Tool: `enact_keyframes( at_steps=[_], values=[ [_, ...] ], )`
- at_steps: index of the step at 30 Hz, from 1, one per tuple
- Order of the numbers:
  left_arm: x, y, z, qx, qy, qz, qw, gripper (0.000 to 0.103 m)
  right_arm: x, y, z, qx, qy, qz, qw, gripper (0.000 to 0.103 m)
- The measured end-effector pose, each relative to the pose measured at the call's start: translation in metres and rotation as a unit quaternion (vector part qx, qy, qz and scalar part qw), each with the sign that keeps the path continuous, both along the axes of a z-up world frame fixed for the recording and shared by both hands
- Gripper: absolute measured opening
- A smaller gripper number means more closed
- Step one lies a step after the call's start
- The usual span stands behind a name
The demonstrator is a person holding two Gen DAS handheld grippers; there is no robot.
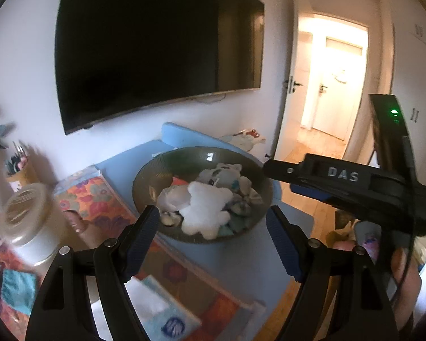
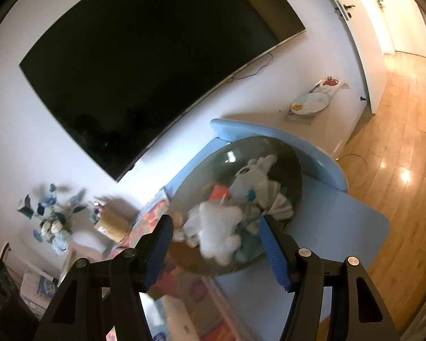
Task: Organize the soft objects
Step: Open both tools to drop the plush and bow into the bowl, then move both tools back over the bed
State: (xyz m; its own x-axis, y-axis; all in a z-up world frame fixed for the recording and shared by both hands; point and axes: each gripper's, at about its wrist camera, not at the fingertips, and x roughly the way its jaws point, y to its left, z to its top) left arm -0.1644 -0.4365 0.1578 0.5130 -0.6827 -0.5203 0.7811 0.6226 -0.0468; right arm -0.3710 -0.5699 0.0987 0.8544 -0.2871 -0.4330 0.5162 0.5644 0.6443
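Note:
A dark round bowl (image 1: pixel 156 176) sits on a light blue table (image 1: pixel 241 255) and holds soft toys and folded cloths. A white teddy-shaped plush (image 1: pixel 204 207) lies on top at the front, with a white and black plush (image 1: pixel 221 173) behind it. My left gripper (image 1: pixel 213 227) is open and empty, above and in front of the bowl. The right gripper's body (image 1: pixel 355 182) reaches in from the right. In the right wrist view the bowl (image 2: pixel 292 164) lies below my open, empty right gripper (image 2: pixel 215 236), with the white plush (image 2: pixel 218 224) between the fingers' line.
A large black TV (image 1: pixel 156 48) hangs on the wall behind. A floral book (image 1: pixel 91 199), a white jar (image 1: pixel 28 216) and a pencil cup (image 1: pixel 20 167) lie left of the bowl. A tissue pack (image 1: pixel 162 315) lies near. An open doorway (image 1: pixel 332 85) and wood floor (image 2: pixel 397 156) are right.

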Motion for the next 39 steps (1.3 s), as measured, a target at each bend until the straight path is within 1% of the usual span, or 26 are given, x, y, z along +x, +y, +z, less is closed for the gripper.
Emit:
enact_keyframes(
  at_steps=[3, 7, 11, 14, 16, 19, 20, 21, 23, 24, 26, 29, 32, 35, 36, 37, 38, 39],
  values=[
    [-0.016, 0.025, 0.006, -0.004, -0.013, -0.008, 0.9999, 0.076, -0.006, 0.026, 0.003, -0.015, 0.002, 0.012, 1.000, 0.062],
    [-0.031, 0.061, 0.013, -0.004, -0.033, 0.003, 0.9994, 0.076, -0.012, 0.060, 0.002, -0.031, 0.005, 0.037, 0.999, 0.063],
    [-0.035, 0.104, 0.017, -0.002, -0.043, 0.034, 0.9985, 0.076, -0.006, 0.098, 0.006, -0.064, 0.027, 0.070, 0.995, 0.063],
    [-0.030, 0.137, 0.018, -0.005, -0.043, 0.062, 0.9972, 0.076, 0.007, 0.132, 0.013, -0.101, 0.048, 0.105, 0.988, 0.063],
    [-0.027, 0.156, 0.017, -0.004, -0.050, 0.085, 0.9951, 0.076, 0.019, 0.156, 0.020, -0.127, 0.056, 0.134, 0.981, 0.063],
    [-0.024, 0.191, 0.012, 0.007, -0.076, 0.131, 0.9884, 0.077, 0.034, 0.188, 0.028, -0.152, 0.056, 0.172, 0.972, 0.065],
    [-0.020, 0.207, 0.009, 0.011, -0.077, 0.148, 0.9858, 0.077, 0.042, 0.203, 0.033, -0.165, 0.055, 0.188, 0.967, 0.067],
    [-0.018, 0.217, 0.008, 0.014, -0.076, 0.159, 0.9843, 0.077, 0.046, 0.213, 0.035, -0.173, 0.055, 0.198, 0.963, 0.072],
    [-0.008, 0.246, 0.003, 0.018, -0.071, 0.190, 0.9791, 0.077, 0.060, 0.240, 0.040, -0.195, 0.053, 0.225, 0.953, 0.078],
    [-0.005, 0.257, 0.002, 0.018, -0.067, 0.202, 0.9770, 0.077, 0.067, 0.252, 0.042, -0.204, 0.050, 0.239, 0.948, 0.079],
    [0.009, 0.288, -0.004, 0.014, -0.050, 0.233, 0.9711, 0.077, 0.084, 0.277, 0.045, -0.223, 0.050, 0.266, 0.936, 0.079],
    [0.025, 0.326, -0.008, 0.010, -0.025, 0.267, 0.9633, 0.077, 0.115, 0.312, 0.044, -0.247, 0.056, 0.301, 0.919, 0.079],
    [0.039, 0.363, -0.013, 0.009, -0.017, 0.312, 0.9498, 0.077, 0.149, 0.336, 0.040, -0.255, 0.068, 0.327, 0.907, 0.079],
    [0.054, 0.396, -0.023, 0.013, -0.009, 0.350, 0.9365, 0.077, 0.181, 0.356, 0.036, -0.260, 0.079, 0.348, 0.897, 0.079],
    [0.057, 0.406, -0.027, 0.013, -0.006, 0.359, 0.9332, 0.078, 0.191, 0.362, 0.034, -0.262, 0.079, 0.353, 0.895, 0.079],
    [0.061, 0.414, -0.031, 0.015, -0.002, 0.369, 0.9295, 0.084, 0.203, 0.366, 0.031, -0.260, 0.076, 0.356, 0.894, 0.079],
    [0.066, 0.421, -0.037, 0.017, 0.000, 0.379, 0.9252, 0.088, 0.212, 0.369, 0.027, -0.254, 0.073, 0.358, 0.896, 0.082],
    [0.072, 0.427, -0.044, 0.019, 0.003, 0.390, 0.9205, 0.092, 0.226, 0.370, 0.021, -0.244, 0.072, 0.356, 0.899, 0.084]
  ],
)
